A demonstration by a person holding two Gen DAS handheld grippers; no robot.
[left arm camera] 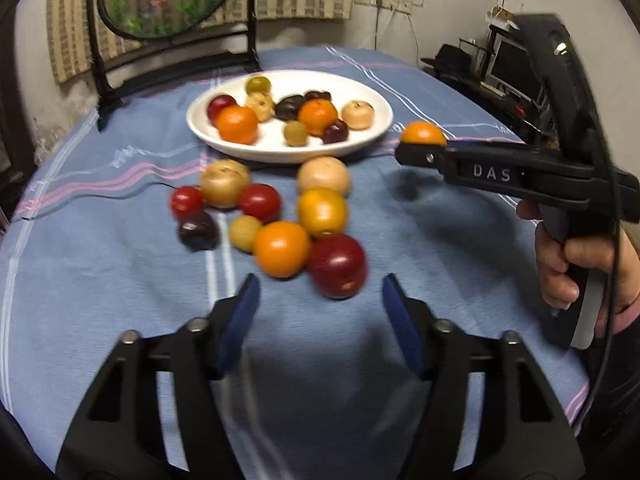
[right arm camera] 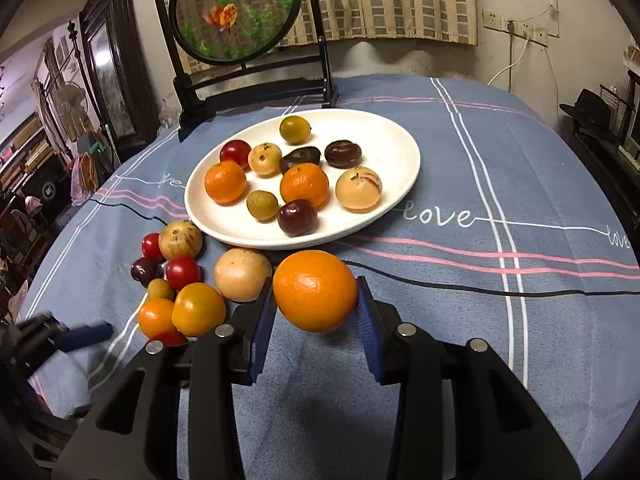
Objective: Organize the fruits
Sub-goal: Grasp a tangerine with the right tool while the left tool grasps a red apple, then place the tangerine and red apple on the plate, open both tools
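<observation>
A white plate [right arm camera: 400,148] holds several fruits: oranges, dark plums, tan and green ones; it also shows in the left wrist view [left arm camera: 382,110]. Several loose fruits lie on the cloth in front of it, among them a dark red apple [left arm camera: 337,265] and an orange [left arm camera: 281,249]. My right gripper [right arm camera: 316,300] is shut on an orange [right arm camera: 315,290] and holds it above the cloth, near the plate's front edge; the left wrist view shows it [left arm camera: 423,146] from the side. My left gripper [left arm camera: 318,300] is open and empty, just short of the red apple.
A blue striped tablecloth [right arm camera: 500,300] covers the table. A round goldfish screen on a black stand [right arm camera: 236,8] stands behind the plate. A black cable [right arm camera: 480,286] runs across the cloth. A desk with monitors [left arm camera: 508,68] is beyond the table's right edge.
</observation>
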